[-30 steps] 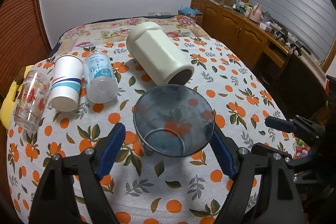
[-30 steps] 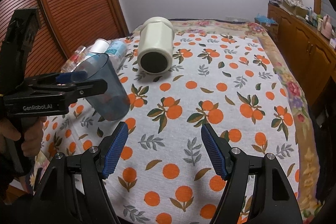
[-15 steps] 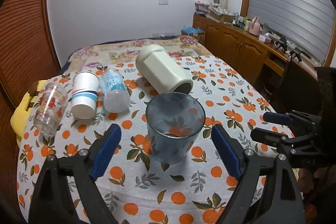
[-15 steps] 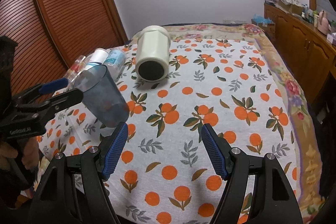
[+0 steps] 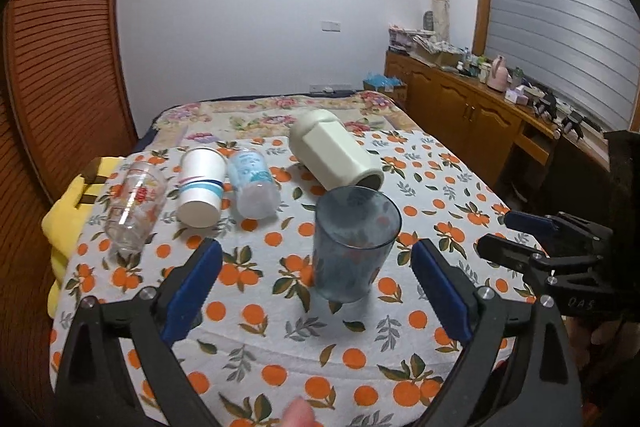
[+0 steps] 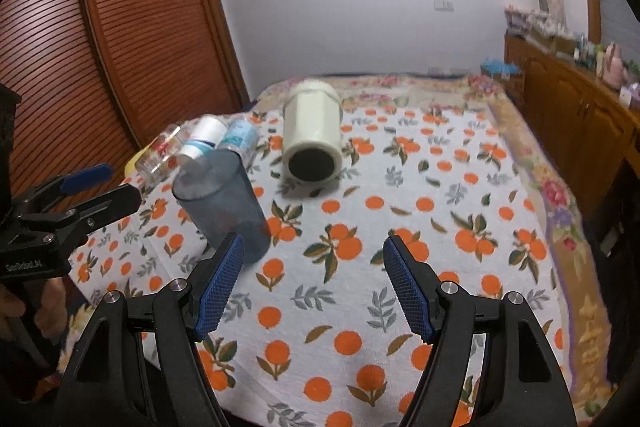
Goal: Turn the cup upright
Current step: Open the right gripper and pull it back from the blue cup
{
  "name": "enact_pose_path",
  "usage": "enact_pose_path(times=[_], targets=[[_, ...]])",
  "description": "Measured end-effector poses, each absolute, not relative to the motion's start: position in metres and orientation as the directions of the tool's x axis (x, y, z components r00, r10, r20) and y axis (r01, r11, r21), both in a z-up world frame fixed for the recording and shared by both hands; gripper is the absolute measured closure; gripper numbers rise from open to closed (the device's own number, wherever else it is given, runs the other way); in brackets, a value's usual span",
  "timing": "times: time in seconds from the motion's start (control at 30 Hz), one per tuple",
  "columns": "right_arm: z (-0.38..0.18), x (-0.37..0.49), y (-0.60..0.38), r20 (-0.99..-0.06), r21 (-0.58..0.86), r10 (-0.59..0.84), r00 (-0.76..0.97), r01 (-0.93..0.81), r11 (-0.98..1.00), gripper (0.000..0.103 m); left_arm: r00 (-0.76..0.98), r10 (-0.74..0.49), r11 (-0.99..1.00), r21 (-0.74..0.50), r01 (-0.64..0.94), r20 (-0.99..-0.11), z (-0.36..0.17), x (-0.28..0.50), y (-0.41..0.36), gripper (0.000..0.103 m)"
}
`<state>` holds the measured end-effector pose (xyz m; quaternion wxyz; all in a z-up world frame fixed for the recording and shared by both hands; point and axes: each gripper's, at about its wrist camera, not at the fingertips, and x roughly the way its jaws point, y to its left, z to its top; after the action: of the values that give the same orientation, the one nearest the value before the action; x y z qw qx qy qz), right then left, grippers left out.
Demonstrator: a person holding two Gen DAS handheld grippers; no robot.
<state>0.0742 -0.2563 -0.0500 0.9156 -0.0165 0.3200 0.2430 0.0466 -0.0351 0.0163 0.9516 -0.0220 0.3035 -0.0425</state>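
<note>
A translucent dark blue cup stands upright, mouth up, on the orange-print tablecloth; it also shows in the right wrist view. My left gripper is open and empty, pulled back from the cup, which sits beyond and between its fingers. My right gripper is open and empty, to the right of the cup. A cream cup lies on its side behind the blue cup, its mouth toward me. The right gripper shows at the right in the left wrist view.
Lying on their sides at the left are a clear printed glass, a white paper cup and a pale blue printed cup. A yellow cloth hangs at the left edge. A wooden cabinet runs along the right.
My left gripper has drawn back and away from the blue cup, which stays standing upright on the cloth. The right gripper has moved a little.
</note>
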Motion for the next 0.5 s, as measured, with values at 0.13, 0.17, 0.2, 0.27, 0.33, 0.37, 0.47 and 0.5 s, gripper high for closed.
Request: enact_pose_path(times=[0.13,0.17,0.2,0.27,0.33,0.37,0.47,0.5], targets=[[-0.041,0.06,-0.249,-0.544,0.092,0.425,0.723,-0.452,0.887,0.029,0.836,-0.074,0.997,-0.063,0.048,-0.544,0.025,0.033,-0.031,0.007],[-0.038,0.056,-0.247,-0.531,0.09,0.426,0.732,-0.452,0.888,0.029,0.842,-0.059,0.998,-0.055,0.035,-0.537,0.028,0.029,-0.03,0.007],[-0.036,0.052,-0.245,-0.519,0.083,0.425,0.742,-0.451,0.889,0.029,0.845,-0.051,0.998,-0.051,0.028,-0.533,0.03,0.026,-0.029,0.007],[-0.032,0.046,-0.241,-0.5,0.067,0.419,0.757,-0.449,0.891,0.029,0.851,-0.048,0.998,-0.051,0.024,-0.523,0.033,0.019,-0.027,0.007],[-0.03,0.04,-0.238,-0.484,0.057,0.415,0.77,-0.446,0.893,0.029,0.856,-0.049,0.998,-0.055,0.024,-0.514,0.035,0.013,-0.024,0.007],[-0.029,0.038,-0.236,-0.48,0.057,0.415,0.773,-0.445,0.894,0.029,0.858,-0.047,0.998,-0.055,0.022,-0.512,0.036,0.01,-0.023,0.007],[-0.029,0.035,-0.235,-0.476,0.069,0.421,0.772,-0.445,0.893,0.029,0.861,-0.035,0.999,-0.05,0.012,-0.508,0.037,0.003,-0.022,0.007],[-0.029,0.034,-0.235,-0.476,0.07,0.421,0.772,-0.444,0.893,0.029,0.862,-0.031,0.999,-0.047,0.009,-0.506,0.037,0.001,-0.021,0.007]])
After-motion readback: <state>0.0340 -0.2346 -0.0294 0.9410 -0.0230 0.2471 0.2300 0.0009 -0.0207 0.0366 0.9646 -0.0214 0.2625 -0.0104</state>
